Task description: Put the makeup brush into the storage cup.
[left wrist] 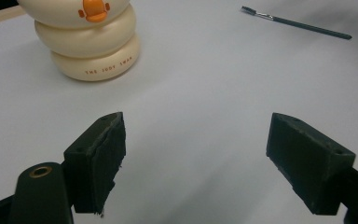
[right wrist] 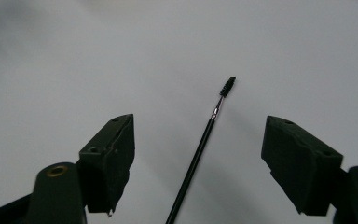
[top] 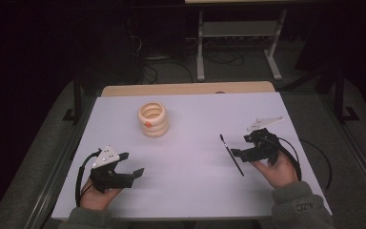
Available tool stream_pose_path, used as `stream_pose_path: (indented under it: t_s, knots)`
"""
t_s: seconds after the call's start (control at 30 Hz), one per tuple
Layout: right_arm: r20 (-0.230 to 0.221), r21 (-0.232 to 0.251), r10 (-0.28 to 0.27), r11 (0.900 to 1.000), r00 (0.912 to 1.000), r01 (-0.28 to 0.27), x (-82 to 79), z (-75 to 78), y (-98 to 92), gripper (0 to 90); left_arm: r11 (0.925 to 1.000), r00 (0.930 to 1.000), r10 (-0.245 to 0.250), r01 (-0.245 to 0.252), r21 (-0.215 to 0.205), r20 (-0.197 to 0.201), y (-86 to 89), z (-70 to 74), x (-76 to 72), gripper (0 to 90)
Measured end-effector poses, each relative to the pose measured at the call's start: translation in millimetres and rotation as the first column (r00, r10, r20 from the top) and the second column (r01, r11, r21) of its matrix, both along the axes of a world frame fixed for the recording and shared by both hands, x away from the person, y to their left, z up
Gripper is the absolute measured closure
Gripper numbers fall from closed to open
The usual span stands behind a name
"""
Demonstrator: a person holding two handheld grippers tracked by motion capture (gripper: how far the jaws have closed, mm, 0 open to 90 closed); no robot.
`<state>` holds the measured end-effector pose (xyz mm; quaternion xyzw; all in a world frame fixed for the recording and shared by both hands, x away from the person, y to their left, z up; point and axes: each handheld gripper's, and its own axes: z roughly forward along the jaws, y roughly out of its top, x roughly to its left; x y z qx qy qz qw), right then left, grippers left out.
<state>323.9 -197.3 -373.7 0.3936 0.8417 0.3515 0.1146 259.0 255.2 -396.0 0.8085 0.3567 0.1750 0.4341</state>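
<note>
Right gripper (right wrist: 198, 154) hangs unclenched straddling the thin spoolie brush (right wrist: 200, 144) on the table, lined up to grab it, while left gripper (left wrist: 193, 158) idles, released, near the cream ringed holder (left wrist: 86, 42).

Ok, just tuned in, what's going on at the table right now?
A person holds a gripper in each hand over a white table. The right gripper hangs over a thin black brush lying flat on the table, its fingers open on either side of the handle and not touching it. The left gripper is open and holds nothing, facing a cream ringed holder that stands farther back. The brush has not been picked up yet.
</note>
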Motion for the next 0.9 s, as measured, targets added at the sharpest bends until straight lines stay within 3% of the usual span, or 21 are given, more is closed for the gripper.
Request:
stream_pose_path:
  t_s: [0.2, 0.33, 0.9]
  knots:
    - [-0.072, -0.03, -0.026, 0.999, 0.9971, 0.024, 17.3, -2.9, 6.6, 32.1, 1.0, 1.0, 0.0, 0.0, 0.0, -0.004, -0.2, 0.0, -0.1, 19.6]
    - [-0.11, -0.081, -0.015, 0.997, 0.9938, 0.006, 28.2, -8.1, 15.6, 36.1, 1.0, 1.0, 0.001, -0.001, -0.001, -0.001, -0.1, 0.1, -0.1, 19.8]
    - [-0.202, -0.193, -0.029, 0.981, 0.979, -0.011, 43.5, -30.8, 33.4, 50.4, 1.0, 1.0, 0.0, 0.0, -0.001, -0.002, -0.1, -0.4, 0.1, 20.0]
